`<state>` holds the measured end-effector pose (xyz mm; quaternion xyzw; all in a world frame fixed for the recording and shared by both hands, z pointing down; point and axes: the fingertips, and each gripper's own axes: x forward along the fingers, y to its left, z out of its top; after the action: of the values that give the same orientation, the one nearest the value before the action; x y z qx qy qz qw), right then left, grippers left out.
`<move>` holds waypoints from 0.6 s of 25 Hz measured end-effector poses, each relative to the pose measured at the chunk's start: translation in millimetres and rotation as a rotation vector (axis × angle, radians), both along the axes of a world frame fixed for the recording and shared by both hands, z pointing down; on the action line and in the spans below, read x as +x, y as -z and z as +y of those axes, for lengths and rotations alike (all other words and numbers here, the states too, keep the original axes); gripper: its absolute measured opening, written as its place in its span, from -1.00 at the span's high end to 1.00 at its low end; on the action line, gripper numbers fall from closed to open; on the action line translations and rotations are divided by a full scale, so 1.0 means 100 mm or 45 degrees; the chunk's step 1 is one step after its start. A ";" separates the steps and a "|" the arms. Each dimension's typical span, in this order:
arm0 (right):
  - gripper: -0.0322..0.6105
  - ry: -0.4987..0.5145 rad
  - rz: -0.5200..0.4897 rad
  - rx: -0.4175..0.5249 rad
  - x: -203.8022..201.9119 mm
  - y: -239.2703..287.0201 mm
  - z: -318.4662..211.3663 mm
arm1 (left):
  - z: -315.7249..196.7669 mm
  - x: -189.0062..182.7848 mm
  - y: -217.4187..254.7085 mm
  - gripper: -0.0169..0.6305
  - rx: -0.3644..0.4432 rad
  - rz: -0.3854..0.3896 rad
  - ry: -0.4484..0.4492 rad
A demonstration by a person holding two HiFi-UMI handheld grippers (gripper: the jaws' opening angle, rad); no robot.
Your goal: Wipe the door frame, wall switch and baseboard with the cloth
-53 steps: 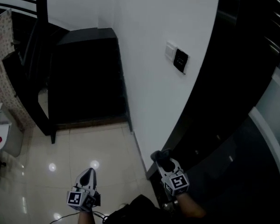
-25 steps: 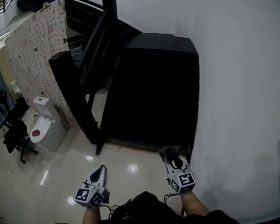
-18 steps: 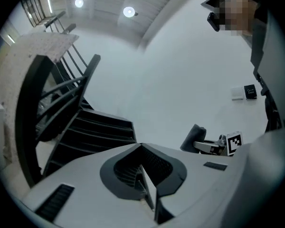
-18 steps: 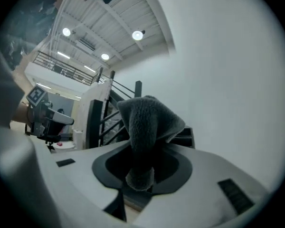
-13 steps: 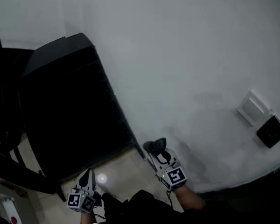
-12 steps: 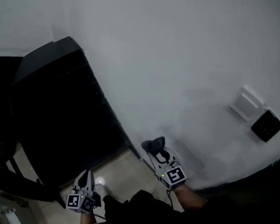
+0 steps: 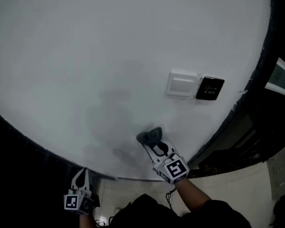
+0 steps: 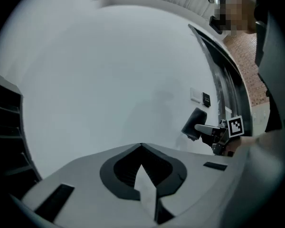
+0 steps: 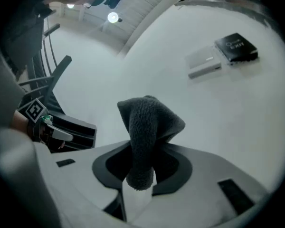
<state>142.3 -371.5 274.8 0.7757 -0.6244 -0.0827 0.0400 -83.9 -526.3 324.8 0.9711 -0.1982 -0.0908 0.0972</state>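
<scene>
Grey cloth wadded in my right gripper, close to the wall.
The jaws pinch its folded end so the soft bulge leads. I judge the switch up and right to be next, with the door frame farther right. My left gripper hangs low, closed on nothing, keeping clear.

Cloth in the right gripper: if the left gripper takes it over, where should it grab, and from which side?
Grip the folded tuft of the cloth that stands out past the right gripper, which is shut on its lower end. Probably come from the person's left, where the left gripper hangs shut and empty; it would need opening first.
</scene>
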 end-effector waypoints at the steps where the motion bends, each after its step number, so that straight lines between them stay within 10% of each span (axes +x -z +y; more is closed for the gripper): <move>1: 0.58 -0.041 0.021 -0.008 0.03 0.08 0.04 | -0.02 0.09 0.03 0.97 0.000 0.013 -0.053; 9: 0.58 -0.153 0.164 0.090 0.25 1.19 0.13 | 0.17 0.55 0.00 0.97 -0.001 0.032 -0.316; 15: 0.58 -0.270 0.561 0.077 0.26 2.08 0.36 | 0.33 0.58 -0.05 0.97 -0.068 0.058 -0.327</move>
<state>168.5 -335.7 67.2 0.8009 -0.5130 -0.2640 0.1605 -25.4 -493.3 330.2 0.9832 -0.0724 -0.0944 0.1382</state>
